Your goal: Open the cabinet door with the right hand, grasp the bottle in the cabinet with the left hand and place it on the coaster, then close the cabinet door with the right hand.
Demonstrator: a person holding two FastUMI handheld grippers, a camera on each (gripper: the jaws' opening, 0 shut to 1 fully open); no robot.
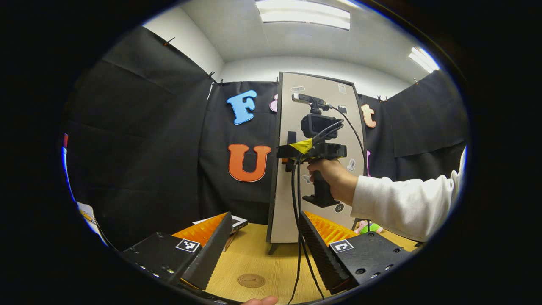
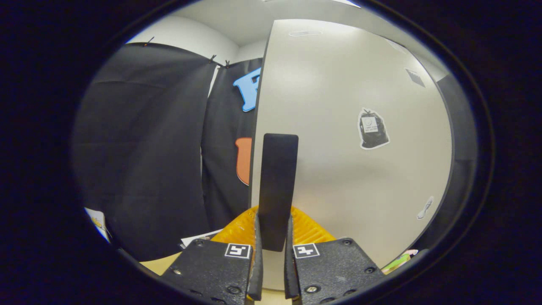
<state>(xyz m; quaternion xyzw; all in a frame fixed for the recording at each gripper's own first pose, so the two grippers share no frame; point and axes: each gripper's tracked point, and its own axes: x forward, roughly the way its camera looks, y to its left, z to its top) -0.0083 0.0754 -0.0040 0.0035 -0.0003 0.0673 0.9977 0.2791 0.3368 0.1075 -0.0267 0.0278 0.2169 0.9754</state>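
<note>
A tall beige cabinet door (image 1: 317, 178) stands at the back of the wooden table (image 1: 254, 254); whatever is inside is hidden. A round brown coaster (image 1: 251, 280) lies on the table in front of it. My left gripper (image 1: 266, 217) hovers low over the table, open and holding nothing, with the coaster below between its fingers. A hand in a white sleeve (image 1: 402, 203) holds my right gripper (image 1: 290, 159) against the door's left edge. In the right gripper view, the right gripper (image 2: 273, 239) is shut on the black vertical door handle (image 2: 277, 182), close against the door (image 2: 351, 140).
Black cables (image 1: 296, 220) hang from the right gripper down over the table, close to my left gripper's right finger. A flat white-and-orange item (image 1: 238, 222) lies left of the cabinet. A green and pink toy (image 1: 369, 228) sits at the cabinet's right foot.
</note>
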